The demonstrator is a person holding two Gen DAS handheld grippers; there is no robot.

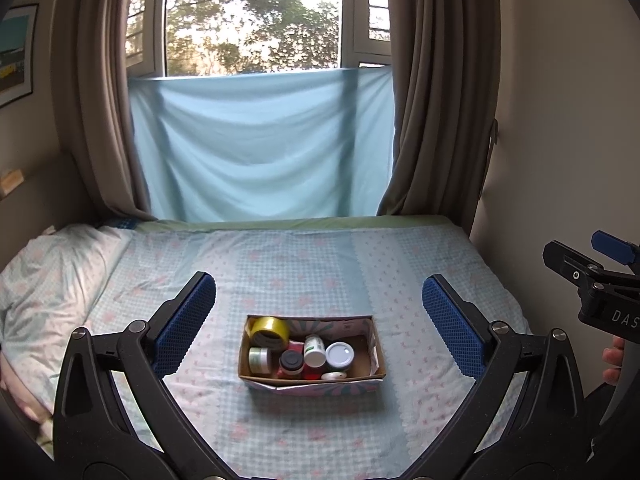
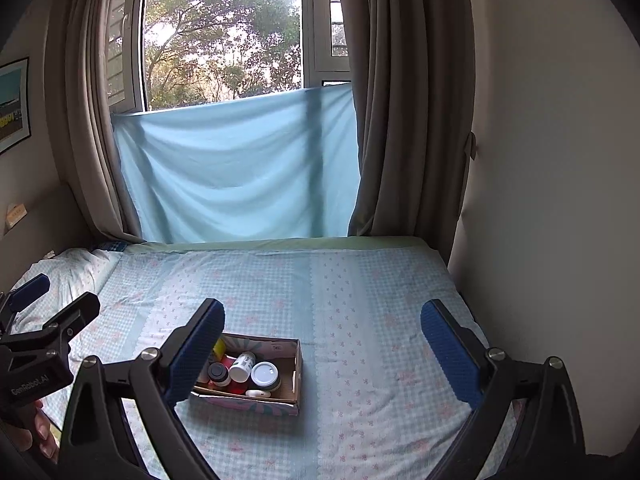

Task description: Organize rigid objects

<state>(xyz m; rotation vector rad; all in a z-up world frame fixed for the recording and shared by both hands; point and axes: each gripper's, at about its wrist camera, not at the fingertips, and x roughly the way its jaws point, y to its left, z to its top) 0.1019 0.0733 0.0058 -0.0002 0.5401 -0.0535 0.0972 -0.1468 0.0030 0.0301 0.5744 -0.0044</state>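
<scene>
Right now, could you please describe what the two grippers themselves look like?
Both are alike: the left gripper and right gripper have black, angular linkage arms with silver pivot bolts, and fingers faced with blue dimpled pads. Each body bears white lettering, only partly readable. No cables or sleeves show; bare fingertips hold the handles.

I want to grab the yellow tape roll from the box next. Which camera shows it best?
The left wrist view: the yellow tape roll shows whole, leaning in the back left corner of the cardboard box. In the right wrist view only a yellow sliver shows, because that gripper's own left finger covers the rest.
</scene>
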